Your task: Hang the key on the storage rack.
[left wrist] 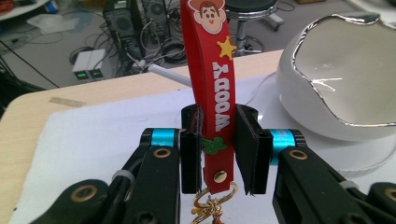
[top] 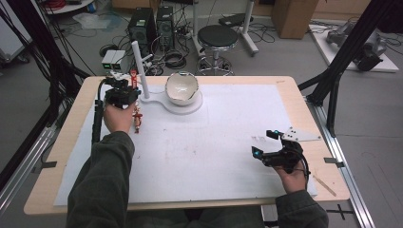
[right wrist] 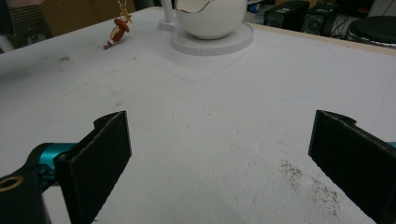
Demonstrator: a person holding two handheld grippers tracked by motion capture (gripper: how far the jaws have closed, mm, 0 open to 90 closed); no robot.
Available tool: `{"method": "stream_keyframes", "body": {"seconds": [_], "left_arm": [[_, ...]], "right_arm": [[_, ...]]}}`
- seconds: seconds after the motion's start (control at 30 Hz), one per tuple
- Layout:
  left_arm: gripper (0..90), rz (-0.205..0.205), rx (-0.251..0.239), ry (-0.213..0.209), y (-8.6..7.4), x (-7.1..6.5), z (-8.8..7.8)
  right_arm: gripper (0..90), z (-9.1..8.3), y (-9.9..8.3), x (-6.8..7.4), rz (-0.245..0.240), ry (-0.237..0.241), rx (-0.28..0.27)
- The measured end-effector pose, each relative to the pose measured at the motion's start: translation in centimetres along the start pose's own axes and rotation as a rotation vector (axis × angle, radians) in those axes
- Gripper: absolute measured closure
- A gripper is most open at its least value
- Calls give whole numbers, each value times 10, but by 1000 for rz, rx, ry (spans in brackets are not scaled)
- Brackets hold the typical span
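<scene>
The left gripper point(top: 124, 90) is at the far left of the wooden desk point(top: 290, 90) w/ a white mat point(top: 214, 142) on it. It holds a red strap keychain point(top: 134, 78) upright; a small charm point(top: 138, 121) hangs below it, near the hand. Just beside it, to the right, stands a white egg-shaped bowl w/ cracked rim point(top: 181, 88) on a round white base w/ a thin post point(top: 138, 61). The right gripper point(top: 265, 145) is near the right front edge, jaws wide apart, nothing between them.
</scene>
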State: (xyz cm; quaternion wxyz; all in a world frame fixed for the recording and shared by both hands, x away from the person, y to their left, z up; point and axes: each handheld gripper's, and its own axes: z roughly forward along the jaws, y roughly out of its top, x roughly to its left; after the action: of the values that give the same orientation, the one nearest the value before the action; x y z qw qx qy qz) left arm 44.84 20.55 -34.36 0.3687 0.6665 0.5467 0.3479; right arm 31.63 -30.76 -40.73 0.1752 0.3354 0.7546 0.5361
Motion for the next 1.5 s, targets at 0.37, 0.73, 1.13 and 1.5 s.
{"method": "stream_keyframes", "body": {"seconds": [0.37,0.73,1.13,1.5], "left_arm": [[732,61,19,65,7,-16,5],[787,72,34,24,11,-20,13],[833,20,-23,54,16,-7,13],[838,45,8,36,25,-13,30]], "right_arm": [[51,-1,0,0,4,-1,-4],[51,-2,0,-2,0,2,-12],[51,-1,-1,-2,0,5,-9],[51,3,0,-6,5,22,-11]]}}
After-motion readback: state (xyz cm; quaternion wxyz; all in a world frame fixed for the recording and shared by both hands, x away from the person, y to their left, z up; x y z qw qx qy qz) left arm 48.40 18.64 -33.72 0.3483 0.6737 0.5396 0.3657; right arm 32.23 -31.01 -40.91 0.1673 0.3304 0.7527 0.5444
